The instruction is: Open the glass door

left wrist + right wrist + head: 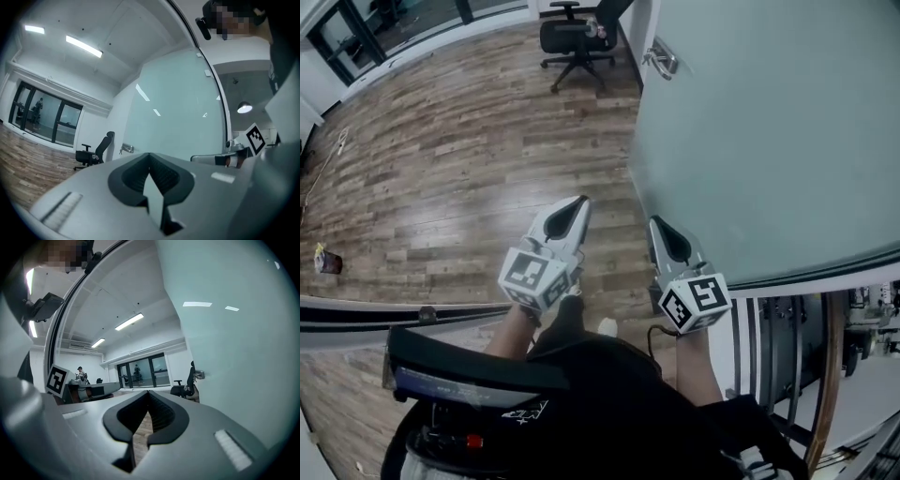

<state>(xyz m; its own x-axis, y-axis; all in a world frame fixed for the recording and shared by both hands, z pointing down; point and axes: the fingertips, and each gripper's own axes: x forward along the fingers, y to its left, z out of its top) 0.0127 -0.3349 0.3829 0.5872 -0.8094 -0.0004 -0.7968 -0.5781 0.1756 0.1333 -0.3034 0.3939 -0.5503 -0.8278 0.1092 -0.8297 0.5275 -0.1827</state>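
Glass door (769, 141), head view: we find it at two o'clock, its handle (662, 62) at twelve, well ahead; right tongs (657, 226) nearer than left tongs (577, 204). Left gripper view: tongs clenched, empty. Right gripper view: clenched, empty; door upright at three o'clock.

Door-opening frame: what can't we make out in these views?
Behind the glass door: the frosted pane hides it in every view.
Door handle: far and small in all views; its type is unclear.
Small dark item: too small to identify, at the head view's left edge.
Distant person: too small, right gripper view.
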